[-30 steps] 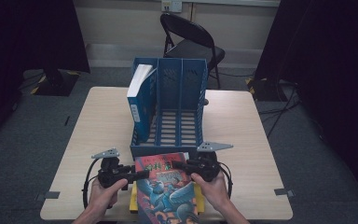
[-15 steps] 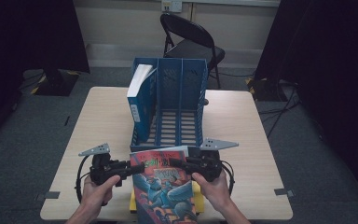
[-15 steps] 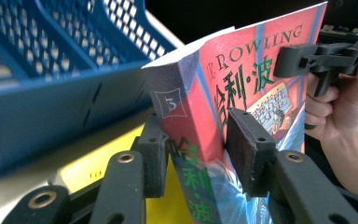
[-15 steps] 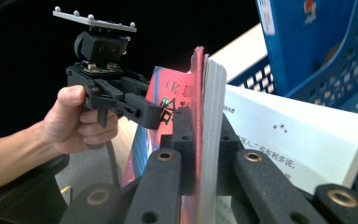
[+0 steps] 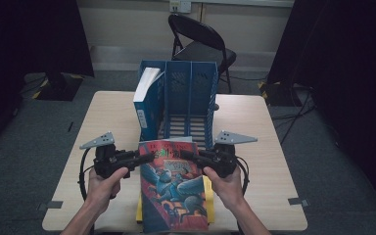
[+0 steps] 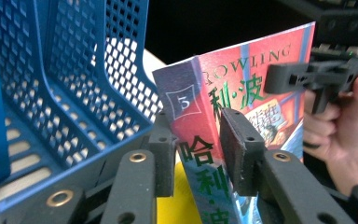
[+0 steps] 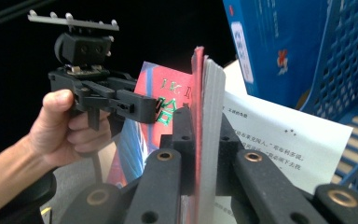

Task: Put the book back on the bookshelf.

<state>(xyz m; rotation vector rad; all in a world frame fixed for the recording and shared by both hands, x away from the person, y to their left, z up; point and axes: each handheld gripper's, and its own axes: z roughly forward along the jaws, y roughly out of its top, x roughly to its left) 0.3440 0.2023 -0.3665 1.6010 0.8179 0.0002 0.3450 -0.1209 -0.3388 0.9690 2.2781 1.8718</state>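
Book (image 5: 175, 188) between 2 clamping tongs (image 5: 146, 157), (image 5: 190, 155)

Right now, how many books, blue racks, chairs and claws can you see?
Books: 2, the colourful book both claws hold, and the blue book standing in the rack
Blue racks: 1, the file rack
Chairs: 1, the folding chair
Claws: 2, the left claw and the right claw
Total: 6
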